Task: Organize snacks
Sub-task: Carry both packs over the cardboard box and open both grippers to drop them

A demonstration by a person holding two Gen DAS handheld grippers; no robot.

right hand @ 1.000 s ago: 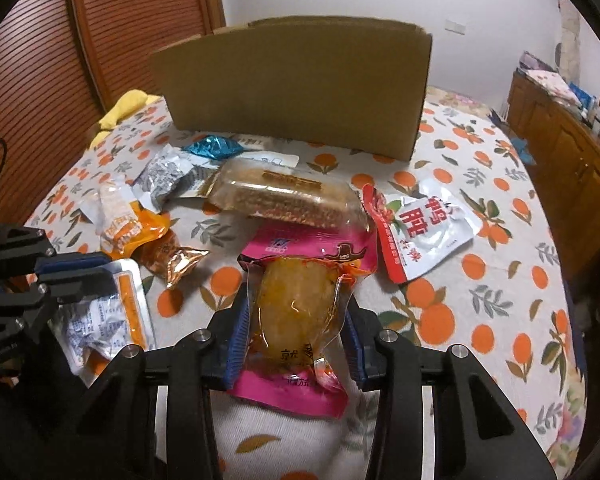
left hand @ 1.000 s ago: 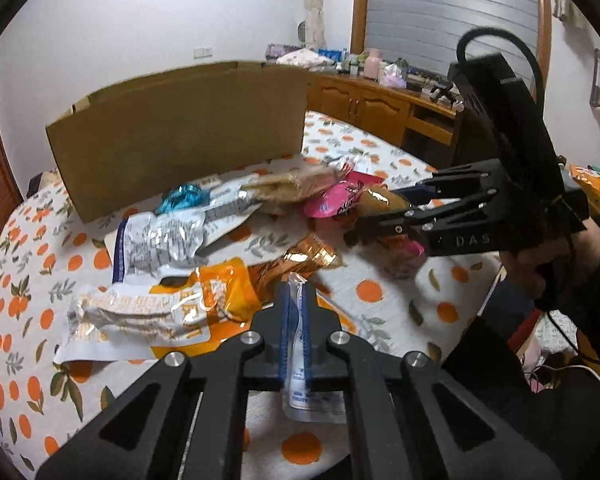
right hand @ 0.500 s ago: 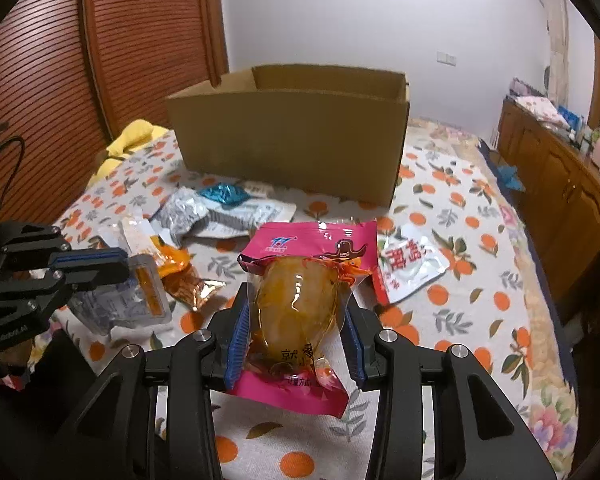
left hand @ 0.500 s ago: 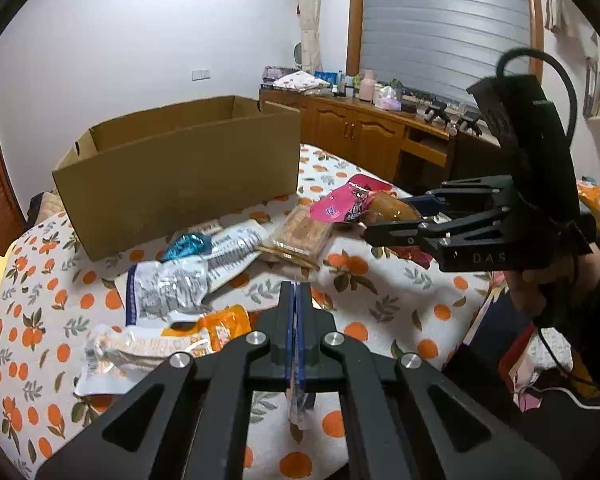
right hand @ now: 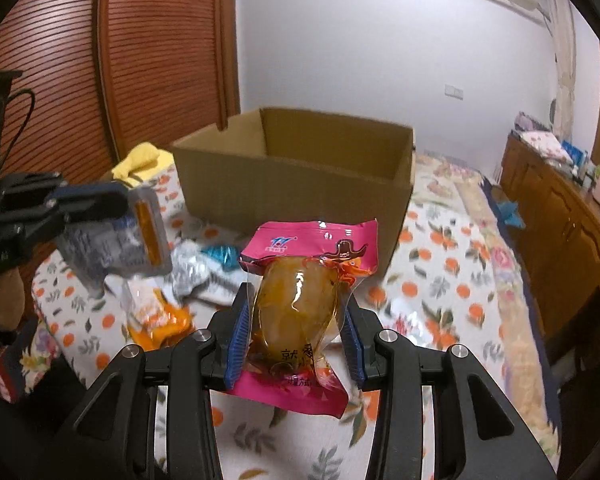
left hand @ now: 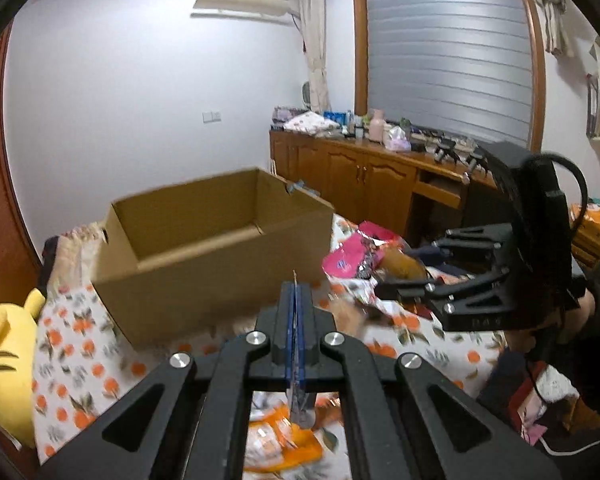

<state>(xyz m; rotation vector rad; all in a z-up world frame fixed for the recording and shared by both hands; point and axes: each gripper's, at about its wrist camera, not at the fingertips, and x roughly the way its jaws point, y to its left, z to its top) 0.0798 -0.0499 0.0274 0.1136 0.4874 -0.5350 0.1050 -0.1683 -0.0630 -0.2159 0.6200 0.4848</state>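
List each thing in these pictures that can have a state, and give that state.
Cardboard box: open, upright.
Left gripper: shut on a flat clear packet, lifted.
Right gripper: shut on the pink packet, lifted.
Orange packet: lying on the bedspread.

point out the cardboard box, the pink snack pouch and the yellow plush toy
cardboard box (right hand: 296,200), right wrist view, on its near outer wall
pink snack pouch (right hand: 300,304), right wrist view, on the clear window over the food, between the fingers
yellow plush toy (left hand: 4,344), left wrist view, on its body at the left edge
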